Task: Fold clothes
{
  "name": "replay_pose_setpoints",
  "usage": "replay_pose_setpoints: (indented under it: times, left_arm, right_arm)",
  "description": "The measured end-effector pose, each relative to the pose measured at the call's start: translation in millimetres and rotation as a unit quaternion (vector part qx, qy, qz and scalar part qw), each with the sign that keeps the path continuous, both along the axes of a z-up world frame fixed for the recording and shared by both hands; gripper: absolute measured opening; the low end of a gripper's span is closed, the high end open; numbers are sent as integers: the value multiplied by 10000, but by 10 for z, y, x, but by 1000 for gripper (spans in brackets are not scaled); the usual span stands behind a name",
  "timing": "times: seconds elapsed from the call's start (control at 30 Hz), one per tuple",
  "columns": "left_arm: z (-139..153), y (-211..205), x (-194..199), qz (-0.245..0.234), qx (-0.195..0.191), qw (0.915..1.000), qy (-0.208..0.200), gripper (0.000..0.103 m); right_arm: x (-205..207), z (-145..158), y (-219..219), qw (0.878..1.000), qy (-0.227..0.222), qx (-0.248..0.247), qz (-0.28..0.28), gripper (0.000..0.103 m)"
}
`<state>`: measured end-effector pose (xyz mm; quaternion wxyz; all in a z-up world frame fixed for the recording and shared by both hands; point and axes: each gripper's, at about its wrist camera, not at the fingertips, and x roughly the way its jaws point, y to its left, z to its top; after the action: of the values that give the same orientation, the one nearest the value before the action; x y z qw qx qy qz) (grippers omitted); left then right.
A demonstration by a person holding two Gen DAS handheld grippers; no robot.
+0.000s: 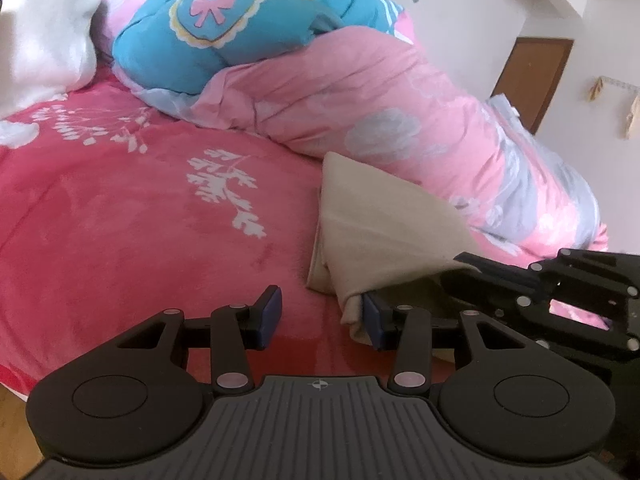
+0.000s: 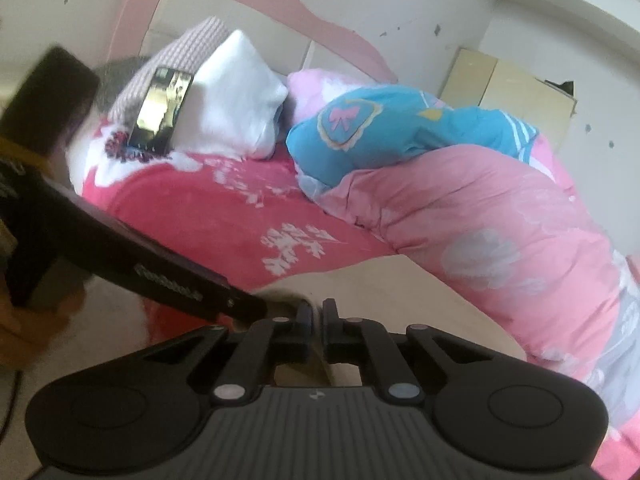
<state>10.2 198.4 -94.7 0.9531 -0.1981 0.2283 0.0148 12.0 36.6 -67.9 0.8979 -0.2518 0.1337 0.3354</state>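
My right gripper (image 2: 316,312) jaws together, pinching folded beige cloth garment (image 1: 384,224); my left gripper (image 1: 322,316) jaws apart, empty. I'd keep pinch firm, align edges squarely on pink fleece bedspread (image 1: 140,220).

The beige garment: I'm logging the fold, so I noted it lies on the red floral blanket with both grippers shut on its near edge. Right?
Not quite. The beige garment does lie on the red floral blanket, but only the right gripper is shut on it. The left wrist view shows the left gripper open, gripping nothing.
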Motion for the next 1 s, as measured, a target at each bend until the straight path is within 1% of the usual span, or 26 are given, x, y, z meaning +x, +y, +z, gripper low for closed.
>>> replay_pose_setpoints:
  times: [0.17,0.2,0.23,0.3,0.37,0.43,0.5,0.53,0.63,0.77,0.83,0.9,0.97,1.0]
  left_arm:
    - [-20,19,32,123,-101,9999,19,43]
    - [-19,23,31,165,-112,9998,0,43]
    - [-15,27,28,211,-132,9997,-7,41]
    - [-1,45,-2,267,-238,9994,-26,41]
    - [12,45,-30,305,-256,9992,-13,41]
    - [30,30,-58,319,-144,9994,27,41]
    - [52,30,-99,326,-60,9994,41,42]
    - [64,34,-119,335,-28,9994,40,42]
    - [130,66,-203,483,95,9988,47,42]
    - [252,92,-317,607,65,9981,-21,43]
    - [314,26,-313,553,53,9984,-97,43]
    - [362,-106,-262,413,150,9989,-168,44]
    - [387,-242,-202,281,352,9988,-178,44]
    - [395,-310,-172,222,480,9985,-168,44]
  right_arm:
    - [74,-18,-24,9993,298,192,150,4]
    - [60,-23,-29,9988,359,234,247,1]
    - [27,-21,-28,9980,416,296,376,1]
    - [-75,-20,1,9968,419,348,579,0]
    - [-141,0,-9,9971,327,373,572,0]
    - [-202,24,-30,9972,266,419,561,0]
    - [-222,87,-150,9959,427,610,513,0]
    - [-242,116,-225,9959,433,656,459,0]
    - [-242,192,-505,9940,586,916,114,1]
    - [-31,240,-866,9847,915,1374,-552,1]
    - [117,182,-949,9775,1195,1608,-667,1]
    - [256,108,-1024,9689,1496,1812,-774,1]
    - [319,-79,-1037,9607,1950,1799,-812,1]
    - [288,-124,-1051,9578,2099,1804,-777,1]
